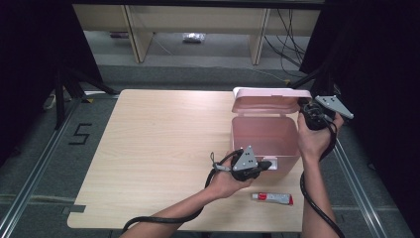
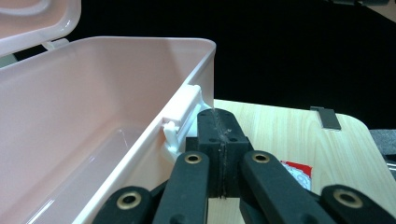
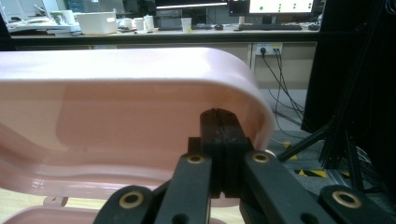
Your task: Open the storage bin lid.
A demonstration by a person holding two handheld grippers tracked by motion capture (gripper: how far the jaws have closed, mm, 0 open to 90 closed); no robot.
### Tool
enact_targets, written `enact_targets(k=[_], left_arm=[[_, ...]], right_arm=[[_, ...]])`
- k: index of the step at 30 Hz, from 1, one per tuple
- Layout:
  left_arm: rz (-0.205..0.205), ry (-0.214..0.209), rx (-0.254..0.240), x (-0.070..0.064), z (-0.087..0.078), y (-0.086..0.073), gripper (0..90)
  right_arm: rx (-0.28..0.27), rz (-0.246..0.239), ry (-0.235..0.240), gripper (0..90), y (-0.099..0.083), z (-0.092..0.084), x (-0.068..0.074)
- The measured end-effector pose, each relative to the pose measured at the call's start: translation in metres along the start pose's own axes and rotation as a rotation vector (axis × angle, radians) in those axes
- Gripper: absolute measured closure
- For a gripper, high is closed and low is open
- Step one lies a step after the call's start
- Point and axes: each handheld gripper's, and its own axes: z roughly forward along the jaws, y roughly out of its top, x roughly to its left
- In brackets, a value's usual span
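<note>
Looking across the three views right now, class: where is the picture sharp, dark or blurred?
High view: even light on the table, black surroundings. Left gripper view: pink box sharp, its near wall soft, black background. Right gripper view: lid slightly soft, bright monitors behind.

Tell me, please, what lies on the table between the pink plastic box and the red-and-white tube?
Only bare light wood table lies between the pink plastic box and the red-and-white tube, as the high view shows.
</note>
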Motion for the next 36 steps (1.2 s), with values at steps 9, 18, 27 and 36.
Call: enact_targets(k=[9,18,27,36], left_arm=[[-0.002,-0.002,0.002,0.0,0.0,0.0,89.5],[-0.002,-0.003,0.0,0.0,0.0,0.0,89.5],[-0.002,-0.002,0.002,0.0,0.0,0.0,89.5],[-0.002,-0.003,0.001,0.0,0.0,0.0,89.5]], right_arm=[[0.001,-0.001,-0.011,90.0,0.002,0.005,0.0],[0.007,0.011,-0.012,90.0,0.002,0.013,0.002],[0.019,-0.005,-0.014,90.0,0.005,0.018,0.003],[0.024,-0.015,-0.014,90.0,0.006,0.027,0.004]])
